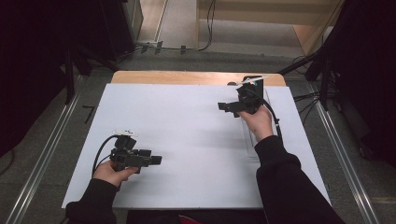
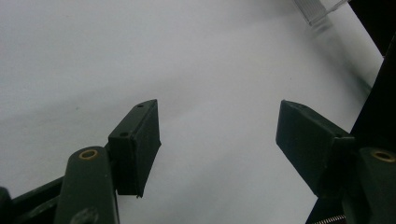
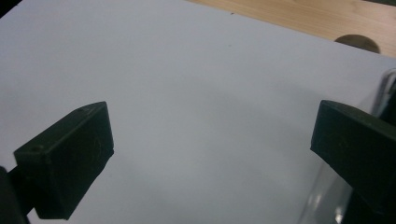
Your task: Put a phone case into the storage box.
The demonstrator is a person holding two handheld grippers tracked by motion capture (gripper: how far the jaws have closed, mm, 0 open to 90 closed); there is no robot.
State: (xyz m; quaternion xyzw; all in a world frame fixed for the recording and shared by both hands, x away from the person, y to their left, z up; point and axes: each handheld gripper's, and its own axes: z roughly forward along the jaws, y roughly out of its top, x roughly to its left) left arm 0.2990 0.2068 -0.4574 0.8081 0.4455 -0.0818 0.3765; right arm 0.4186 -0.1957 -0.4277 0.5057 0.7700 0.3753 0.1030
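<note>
A white sheet (image 1: 187, 126) covers the wooden table (image 1: 187, 77). At its front left, my left gripper (image 1: 156, 160) is held by a hand and points right. Its jaws stand open over bare white sheet (image 2: 140, 56) with nothing between them, as the left gripper view (image 2: 218, 106) shows. My right gripper (image 1: 223, 107) hovers at the back right and points left. It is open too (image 3: 212, 109), with only white sheet (image 3: 187, 70) between its jaws. A clear plastic container (image 1: 250, 144) lies along the right side, under the right hand and forearm.
The clear container's corner (image 2: 322, 9) shows far off in the left gripper view, and its wall (image 3: 383, 88) stands beside my right jaw. A strip of bare wood with a round hole (image 3: 357, 43) runs along the far edge. Dark stands and cables surround the table.
</note>
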